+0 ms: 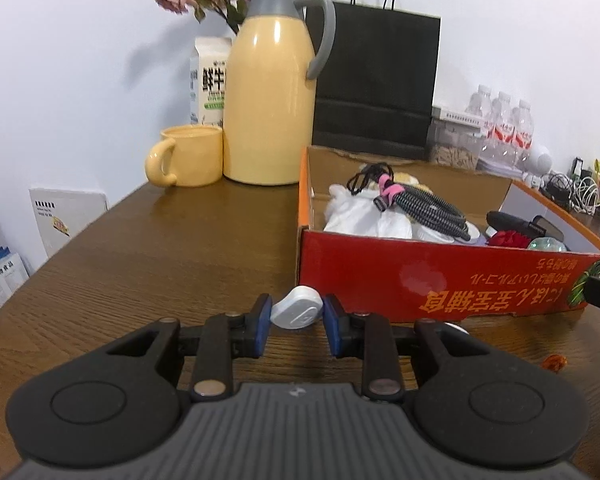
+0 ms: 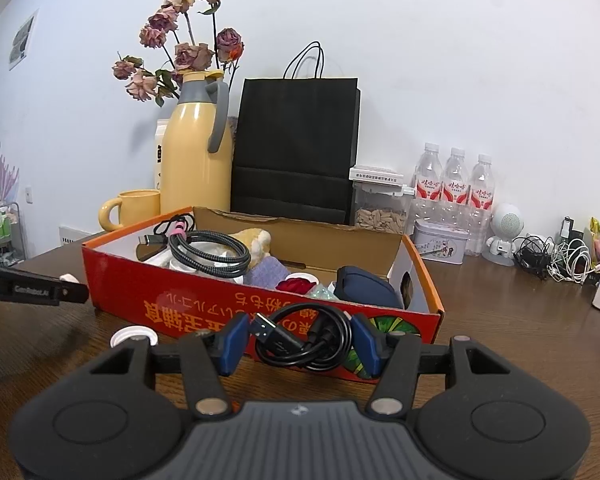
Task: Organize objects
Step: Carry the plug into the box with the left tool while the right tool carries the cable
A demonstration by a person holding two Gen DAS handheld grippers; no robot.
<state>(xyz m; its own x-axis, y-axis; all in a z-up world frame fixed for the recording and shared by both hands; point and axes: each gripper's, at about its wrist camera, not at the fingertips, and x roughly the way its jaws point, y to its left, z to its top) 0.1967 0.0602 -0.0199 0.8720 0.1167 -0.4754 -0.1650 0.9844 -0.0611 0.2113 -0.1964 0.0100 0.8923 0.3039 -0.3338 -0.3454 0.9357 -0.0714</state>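
A red cardboard box (image 1: 440,280) (image 2: 148,280) stands on the wooden table, with cables, white cloth and several small items inside. My left gripper (image 1: 296,316) is shut on a small white plastic case (image 1: 298,311), held just off the table in front of the box's near left corner. My right gripper (image 2: 300,342) is shut on a coiled black USB cable (image 2: 304,340), in front of the box's long red side. The left gripper's black finger (image 2: 40,290) shows at the far left of the right wrist view.
A yellow thermos jug (image 1: 270,92) and yellow mug (image 1: 188,156) stand behind the box, beside a black paper bag (image 1: 376,80). Water bottles (image 2: 456,188), a tin (image 2: 440,242) and tangled chargers (image 2: 556,256) line the back right. A white round lid (image 2: 134,336) lies near the box.
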